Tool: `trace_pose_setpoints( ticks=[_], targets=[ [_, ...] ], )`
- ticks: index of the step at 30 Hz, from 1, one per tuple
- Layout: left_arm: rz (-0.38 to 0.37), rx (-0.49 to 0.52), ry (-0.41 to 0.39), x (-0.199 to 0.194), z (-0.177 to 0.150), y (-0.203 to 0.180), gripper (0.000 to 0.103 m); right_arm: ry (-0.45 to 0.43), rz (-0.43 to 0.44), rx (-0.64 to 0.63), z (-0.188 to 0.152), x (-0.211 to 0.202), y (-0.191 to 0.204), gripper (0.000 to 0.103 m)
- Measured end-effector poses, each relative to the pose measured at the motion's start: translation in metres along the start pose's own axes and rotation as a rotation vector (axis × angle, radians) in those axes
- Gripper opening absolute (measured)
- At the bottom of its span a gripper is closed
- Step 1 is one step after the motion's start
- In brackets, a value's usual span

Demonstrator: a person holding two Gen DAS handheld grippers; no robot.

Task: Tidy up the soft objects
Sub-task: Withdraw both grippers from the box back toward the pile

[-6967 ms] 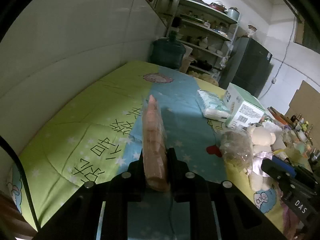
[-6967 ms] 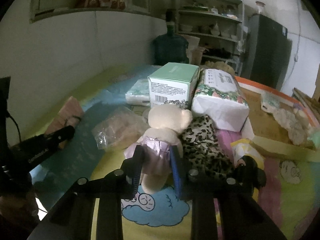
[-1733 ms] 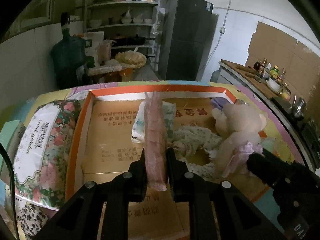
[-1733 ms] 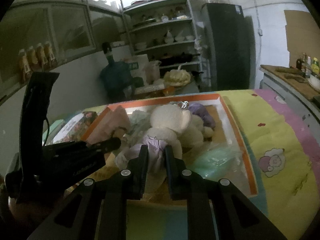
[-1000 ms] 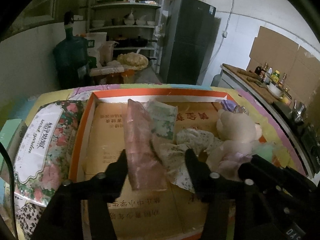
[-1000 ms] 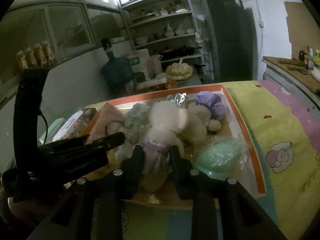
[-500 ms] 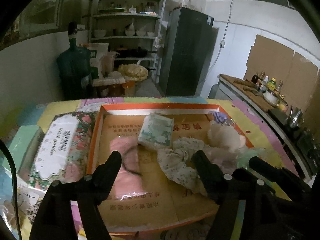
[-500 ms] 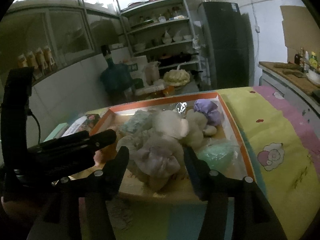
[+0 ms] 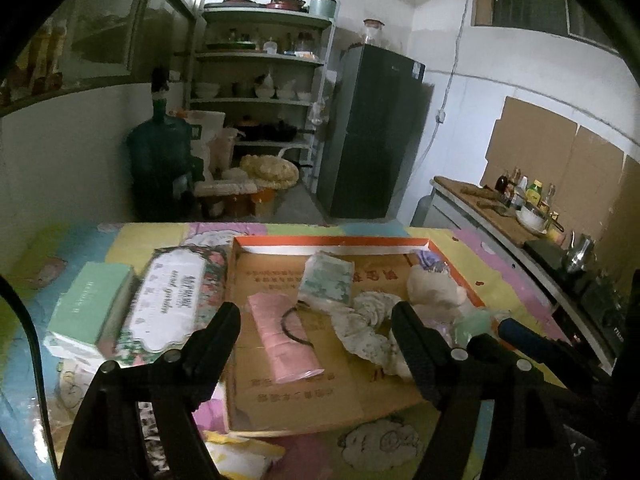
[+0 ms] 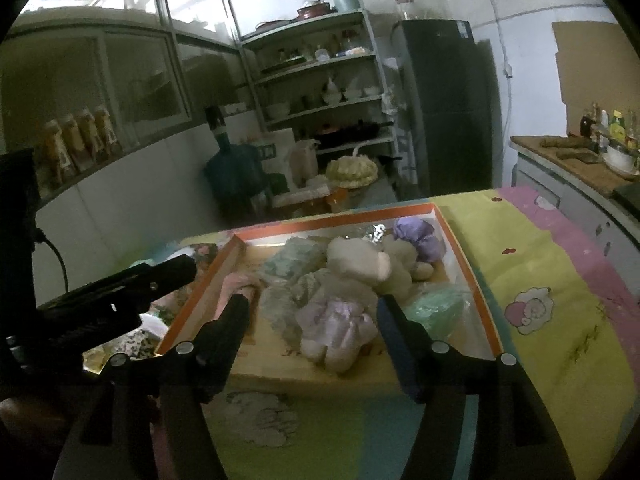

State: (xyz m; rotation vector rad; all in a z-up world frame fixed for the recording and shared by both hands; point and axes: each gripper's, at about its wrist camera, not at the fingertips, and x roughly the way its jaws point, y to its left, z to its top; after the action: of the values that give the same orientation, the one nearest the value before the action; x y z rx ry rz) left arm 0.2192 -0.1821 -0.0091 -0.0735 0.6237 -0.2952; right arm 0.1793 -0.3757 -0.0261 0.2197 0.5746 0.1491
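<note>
- Left wrist view: the left tool [image 9: 316, 314] hangs above the near edge of an orange-rimmed cardboard tray [image 9: 332, 241], its jaws spread wide after just opening and gripping nothing.
- The pink packet [image 9: 282, 338] lies flat on the tray floor, seen in the gap between the two fingers and apart from both; a dark loop rests across its right side.
- A pale green floral packet [image 9: 328, 282] sits beyond the pink one, with a crumpled floral cloth [image 9: 370, 330] to its right, close by the right finger.
- The cream teddy bear [image 9: 434, 290] lies at the tray's right side, past the right finger.
- Left of the tray, on the cartoon-print quilt [image 9: 452, 246], lie a flowered tissue pack [image 9: 174, 304] and a mint-green box [image 9: 90, 308].
- Right wrist view: the right tool [image 10: 310, 310] is held over the same tray [image 10: 468, 276], jaws parted after just opening, with nothing pressed between them.
- The teddy bear [image 10: 352, 264], in a lilac dress [image 10: 340, 322], rests in the tray between the fingers, touching neither.
- A green bundle [image 10: 434, 308] lies just right of the right finger; a purple soft item [image 10: 420, 238] sits at the far right corner.
- The left tool [image 10: 176, 270] reaches in from the left, over the tray's left rim.
</note>
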Motion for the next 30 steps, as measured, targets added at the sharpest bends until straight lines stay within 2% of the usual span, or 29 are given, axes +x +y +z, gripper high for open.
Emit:
trace_pose_setpoints(
  ticks=[9, 13, 15, 18, 30],
  targets=[
    [0.036, -0.022, -0.046, -0.035, -0.005, 0.025, 0.077, -0.025, 0.01, -0.03, -0.001, -0.015, 0.031, 0.068],
    [0.055, -0.032, -0.069, -0.05, -0.007, 0.04, 0.078, -0.041, 0.006, -0.044, -0.003, -0.023, 0.046, 0.075],
    [0.063, -0.039, -0.079, -0.058, -0.009, 0.048, 0.083, -0.043, 0.006, -0.051, -0.003, -0.025, 0.055, 0.075],
    [0.077, -0.047, -0.099, -0.07, -0.012, 0.059, 0.084, -0.046, 0.01, -0.064, -0.005, -0.029, 0.068, 0.077],
    [0.128, -0.097, -0.152, -0.115, -0.027, 0.115, 0.084, -0.06, 0.036, -0.115, -0.016, -0.04, 0.122, 0.078]
  ],
)
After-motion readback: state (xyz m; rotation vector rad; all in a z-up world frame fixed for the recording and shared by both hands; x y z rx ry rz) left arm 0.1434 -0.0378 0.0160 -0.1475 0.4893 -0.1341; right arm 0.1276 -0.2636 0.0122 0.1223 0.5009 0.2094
